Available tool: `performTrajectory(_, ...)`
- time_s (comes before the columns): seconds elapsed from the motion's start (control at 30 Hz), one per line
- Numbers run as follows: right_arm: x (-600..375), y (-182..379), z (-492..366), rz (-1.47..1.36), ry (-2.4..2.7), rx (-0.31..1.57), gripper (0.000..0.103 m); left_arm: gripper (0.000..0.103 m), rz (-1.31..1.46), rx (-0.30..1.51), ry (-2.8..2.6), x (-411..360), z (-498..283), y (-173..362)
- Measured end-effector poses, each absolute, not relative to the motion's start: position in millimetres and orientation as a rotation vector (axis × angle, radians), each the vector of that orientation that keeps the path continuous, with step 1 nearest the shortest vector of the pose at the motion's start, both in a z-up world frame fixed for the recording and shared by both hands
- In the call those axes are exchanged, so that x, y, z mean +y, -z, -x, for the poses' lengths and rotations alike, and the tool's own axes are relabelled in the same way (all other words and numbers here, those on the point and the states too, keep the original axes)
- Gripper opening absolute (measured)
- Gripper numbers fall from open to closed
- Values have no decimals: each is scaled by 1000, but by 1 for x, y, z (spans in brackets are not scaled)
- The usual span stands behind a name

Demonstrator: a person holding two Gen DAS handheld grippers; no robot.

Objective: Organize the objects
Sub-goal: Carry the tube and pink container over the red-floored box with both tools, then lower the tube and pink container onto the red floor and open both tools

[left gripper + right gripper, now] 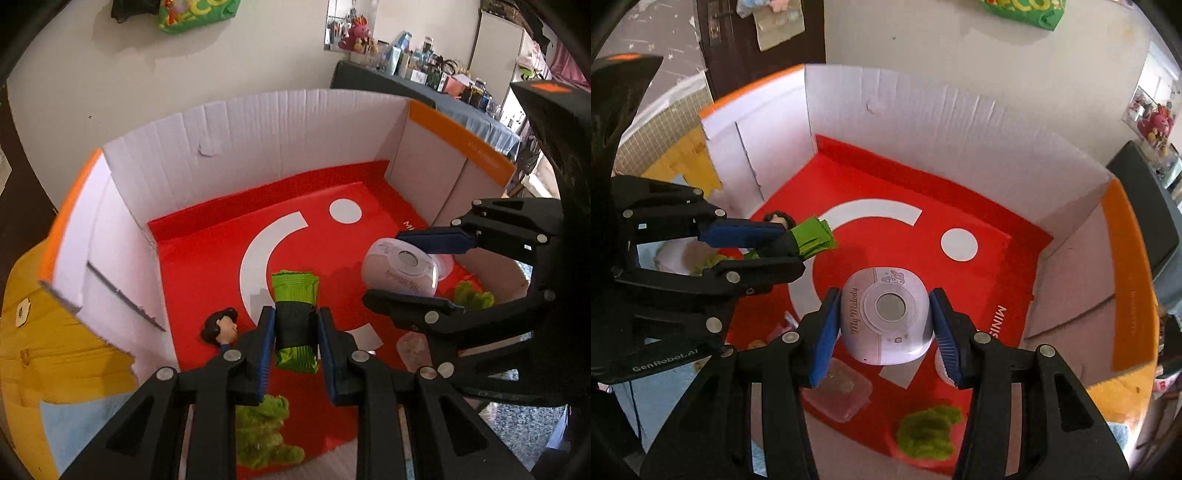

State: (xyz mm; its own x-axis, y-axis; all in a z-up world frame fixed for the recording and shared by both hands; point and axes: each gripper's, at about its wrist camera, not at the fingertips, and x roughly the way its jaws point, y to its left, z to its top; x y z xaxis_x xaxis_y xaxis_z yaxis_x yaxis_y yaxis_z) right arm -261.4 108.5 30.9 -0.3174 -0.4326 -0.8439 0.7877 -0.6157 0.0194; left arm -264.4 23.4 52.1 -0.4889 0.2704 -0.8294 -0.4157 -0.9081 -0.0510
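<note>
Your left gripper (295, 328) is clamped on a green packet (295, 317) with a black band round its middle; both blue pads press its sides, and the packet's ends stick out beyond them. You hold it above the red floor of the box (236, 147), towards the left side. Below and to the left of it, a small figurine (219, 326) with black hair lies on the red floor, close to the box's left wall. Nearer to you, under the left gripper, a tuft of green fuzz (264, 435) sits at the near edge of the red floor.

Your right gripper (886, 325) is clamped on a pale lilac gadget (886, 317), rounded, with a grey disc in its top face and cursive lettering along one side. The pads grip its left and right sides, and it hangs over the middle of the red floor, just to the right of the packet. Beneath it, near you, a clear plastic tub (842, 395) lies on the floor, and to its right a second green tuft (929, 432) sits near the near edge.

The box has white corrugated walls with orange rims, and a white arc and white dot are printed on its red floor. Beyond the box's left wall lies something yellow (55, 350). Far right, a dark desk (391, 85) is crowded with bottles and toys.
</note>
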Motion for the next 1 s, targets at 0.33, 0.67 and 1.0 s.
performTrajectory(0.33,100,-17,271,-1163,1949,584,46,24,1339,205,-2363,21,273,-40)
performTrajectory(0.67,102,-10,271,-1209,1892,624,46,24,1360,211,-2341,21,273,-34)
performTrajectory(1.0,110,-9,272,-1222,1883,613,46,24,1363,205,-2338,21,272,-34)
